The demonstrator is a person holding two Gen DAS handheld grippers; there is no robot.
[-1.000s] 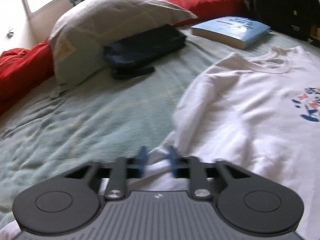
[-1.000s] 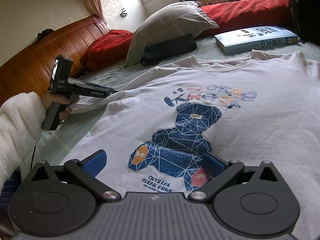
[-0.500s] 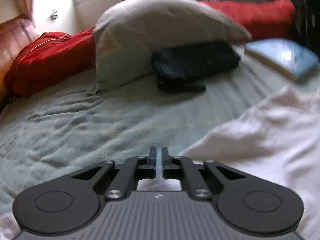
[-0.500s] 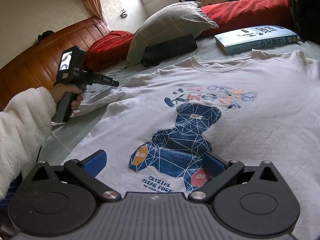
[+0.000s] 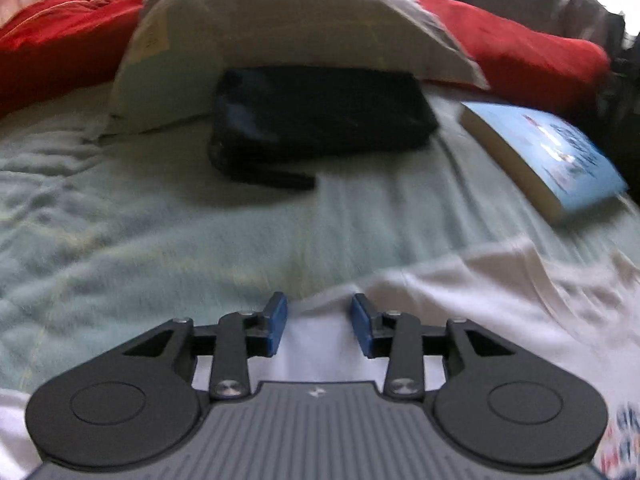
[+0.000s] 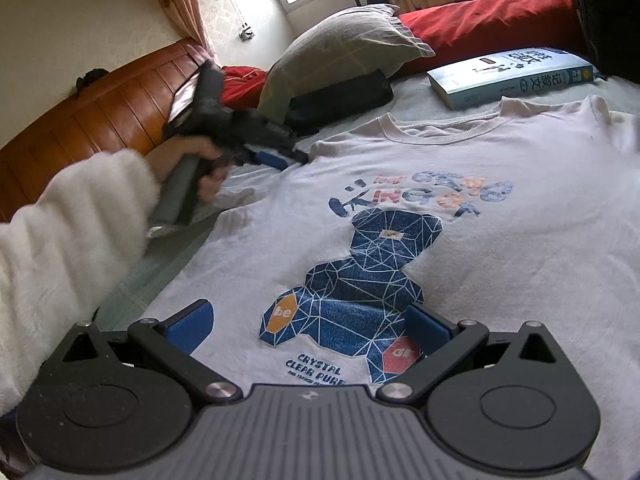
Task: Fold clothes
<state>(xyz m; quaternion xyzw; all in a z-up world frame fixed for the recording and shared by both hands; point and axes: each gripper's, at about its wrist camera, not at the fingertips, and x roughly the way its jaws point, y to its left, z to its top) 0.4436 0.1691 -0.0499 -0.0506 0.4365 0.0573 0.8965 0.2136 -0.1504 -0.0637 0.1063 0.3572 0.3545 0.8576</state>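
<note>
The right hand-held gripper (image 6: 310, 326) hovers spread wide over the hem of the white T-shirt (image 6: 500, 240), which lies flat and face-up on the bed (image 5: 140, 220). The left hand-held gripper (image 5: 319, 326), jaws just opening and gripping nothing, sits above the shirt's shoulder edge. Beyond lie a dark pouch (image 5: 320, 116), a book (image 6: 508, 74) and a pillow (image 5: 288, 20).

Left gripper (image 5: 319, 326), jaws just opened, hovers over white shirt (image 5: 500, 304).
</note>
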